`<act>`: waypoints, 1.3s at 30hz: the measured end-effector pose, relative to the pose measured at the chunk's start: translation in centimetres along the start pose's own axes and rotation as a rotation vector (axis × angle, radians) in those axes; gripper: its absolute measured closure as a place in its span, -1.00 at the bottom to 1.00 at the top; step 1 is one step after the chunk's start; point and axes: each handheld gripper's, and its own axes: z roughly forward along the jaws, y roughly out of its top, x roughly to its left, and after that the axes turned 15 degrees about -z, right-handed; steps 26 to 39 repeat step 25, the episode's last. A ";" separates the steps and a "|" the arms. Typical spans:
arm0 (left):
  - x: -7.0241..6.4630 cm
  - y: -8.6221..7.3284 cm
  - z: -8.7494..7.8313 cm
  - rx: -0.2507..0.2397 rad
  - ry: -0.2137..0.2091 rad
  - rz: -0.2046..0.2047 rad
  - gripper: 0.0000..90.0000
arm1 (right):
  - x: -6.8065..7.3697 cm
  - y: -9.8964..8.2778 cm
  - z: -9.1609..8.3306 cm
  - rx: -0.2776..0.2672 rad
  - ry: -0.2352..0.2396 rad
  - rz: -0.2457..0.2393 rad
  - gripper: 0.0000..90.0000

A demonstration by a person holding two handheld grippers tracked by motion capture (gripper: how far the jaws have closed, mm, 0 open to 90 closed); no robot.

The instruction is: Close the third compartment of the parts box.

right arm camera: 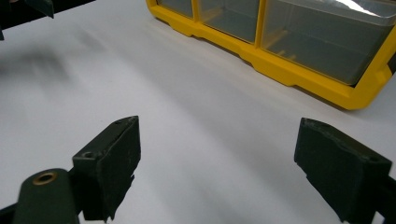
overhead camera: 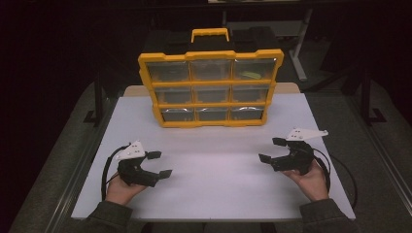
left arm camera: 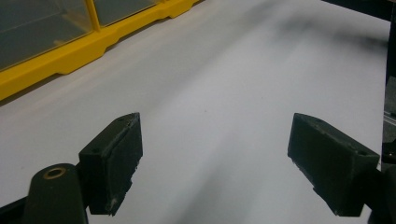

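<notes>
Both grippers, left gripper (overhead camera: 159, 164) and right gripper (overhead camera: 272, 150), are resting wide open and empty near the table's (overhead camera: 214, 194) front edge, facing the yellow organizer box (overhead camera: 210, 89) standing at the back edge, likely rigid, slick, best grabbed by its handle (overhead camera: 210, 34).

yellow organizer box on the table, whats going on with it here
A person holds a gripper in each hand over a white table. The left gripper and right gripper both have their jaws open and hold nothing. The yellow organizer box stands upright at the far side, its clear bins facing the person, untouched.
</notes>
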 end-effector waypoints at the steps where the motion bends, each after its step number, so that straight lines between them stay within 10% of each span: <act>1: 0.0 0.0 0.0 -0.002 0.000 -0.002 -0.61 | 0.0 -0.1 0.0 0.000 -0.001 0.001 -0.70; 39: 0.3 -1.0 -0.3 -0.015 -0.006 -0.020 -0.61 | 0.7 -1.9 -0.5 0.007 0.024 0.011 -0.70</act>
